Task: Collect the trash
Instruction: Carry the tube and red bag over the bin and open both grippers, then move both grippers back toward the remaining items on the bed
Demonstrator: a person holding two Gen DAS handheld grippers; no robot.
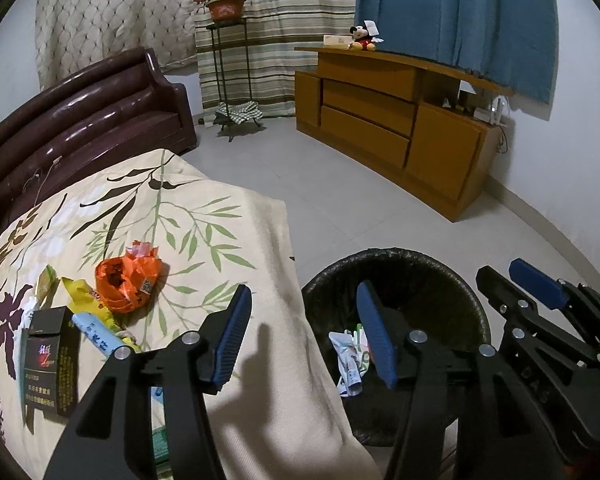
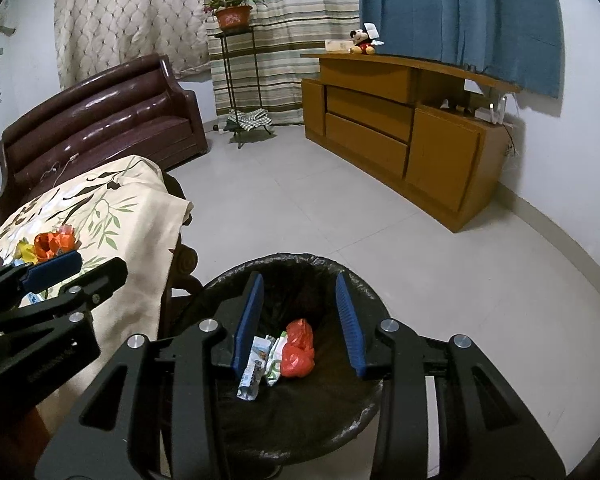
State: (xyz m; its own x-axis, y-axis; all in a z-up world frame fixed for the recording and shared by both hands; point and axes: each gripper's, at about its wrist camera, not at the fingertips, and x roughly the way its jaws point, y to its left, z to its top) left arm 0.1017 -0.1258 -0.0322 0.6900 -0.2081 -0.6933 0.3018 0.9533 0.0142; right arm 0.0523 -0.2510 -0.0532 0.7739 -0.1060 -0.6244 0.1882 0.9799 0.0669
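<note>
The orange wrapper lies crumpled near the table's right edge, light and soft; I would pinch its puffy middle. The bin stands just beside that edge. The left gripper and right gripper both hang half open, holding nothing.

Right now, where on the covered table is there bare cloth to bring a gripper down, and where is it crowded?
Free: the cloth between the orange wrapper and the table edge by the trash bin, and the far stretch toward the sofa. Crowded: the near left corner, where the black carton, yellow wrapper and blue packet overlap.
</note>
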